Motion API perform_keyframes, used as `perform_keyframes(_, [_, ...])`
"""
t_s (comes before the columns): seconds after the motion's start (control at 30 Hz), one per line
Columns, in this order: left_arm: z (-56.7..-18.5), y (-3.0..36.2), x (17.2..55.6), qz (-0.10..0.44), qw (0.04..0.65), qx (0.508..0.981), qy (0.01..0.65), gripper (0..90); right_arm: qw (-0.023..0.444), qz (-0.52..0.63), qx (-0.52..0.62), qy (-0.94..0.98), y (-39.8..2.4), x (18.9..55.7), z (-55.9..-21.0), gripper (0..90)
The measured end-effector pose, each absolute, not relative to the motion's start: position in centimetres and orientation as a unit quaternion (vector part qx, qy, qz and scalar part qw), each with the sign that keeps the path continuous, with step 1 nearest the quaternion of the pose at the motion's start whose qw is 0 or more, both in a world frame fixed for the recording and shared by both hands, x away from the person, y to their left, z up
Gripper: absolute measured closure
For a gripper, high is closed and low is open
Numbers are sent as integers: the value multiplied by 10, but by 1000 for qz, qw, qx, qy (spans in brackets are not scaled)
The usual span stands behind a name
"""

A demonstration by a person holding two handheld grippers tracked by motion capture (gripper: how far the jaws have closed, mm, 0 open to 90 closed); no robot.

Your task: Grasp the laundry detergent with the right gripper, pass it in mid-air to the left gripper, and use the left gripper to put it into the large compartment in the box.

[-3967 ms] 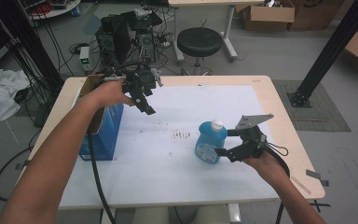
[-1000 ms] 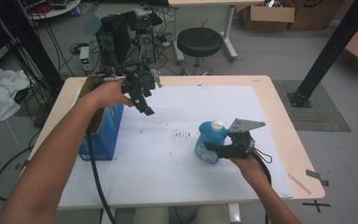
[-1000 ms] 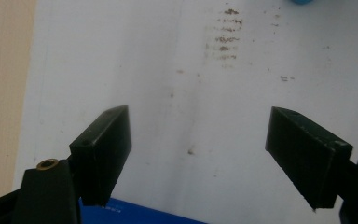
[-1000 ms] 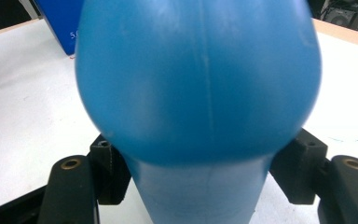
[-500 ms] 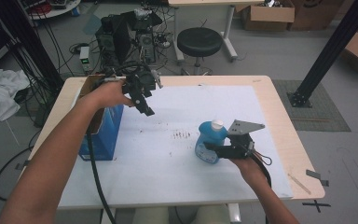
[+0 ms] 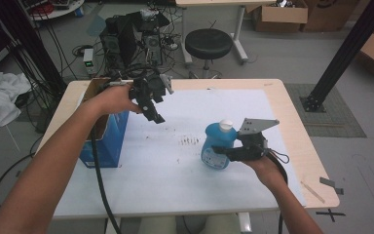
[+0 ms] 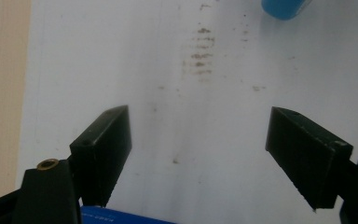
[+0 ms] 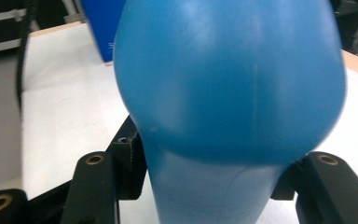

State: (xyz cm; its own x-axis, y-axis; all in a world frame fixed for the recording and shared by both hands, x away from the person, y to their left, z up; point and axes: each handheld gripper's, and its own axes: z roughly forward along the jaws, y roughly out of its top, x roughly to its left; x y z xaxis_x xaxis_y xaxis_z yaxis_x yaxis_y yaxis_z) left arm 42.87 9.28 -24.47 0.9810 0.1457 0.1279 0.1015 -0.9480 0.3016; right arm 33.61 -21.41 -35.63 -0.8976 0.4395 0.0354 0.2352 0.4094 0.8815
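Since the right gripper [image 6: 224,150] is clamped low on the blue bottle [image 6: 218,145], which stands at four o'clock from the table's [image 6: 292,122] middle, lift it straight and slowly, while the left gripper [image 6: 154,113], jaws apart and empty, hovers beside the box [image 6: 108,141] at ten o'clock.

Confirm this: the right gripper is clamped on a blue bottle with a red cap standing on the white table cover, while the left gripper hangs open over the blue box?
Not quite: the cap is white, as the high view shows. The rest holds: right gripper clamps the blue bottle, left gripper open by the blue box.
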Motion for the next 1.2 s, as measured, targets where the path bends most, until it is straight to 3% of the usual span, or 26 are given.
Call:
perform_keyframes(0.4, [-220, 74, 391, 74, 135, 988, 5, 222, 51, 497, 130, 856, -204, 340, -335, 440])
perform_keyframes(0.63, [-210, 65, 369, 46, 121, 991, -24, 228, 31, 499, 96, 861, -196, 341, -330, 441])
perform_keyframes(1.2, [-203, 59, 349, 4, 110, 994, -26, 217, 8, 487, 41, 872, -163, 344, -331, 442])
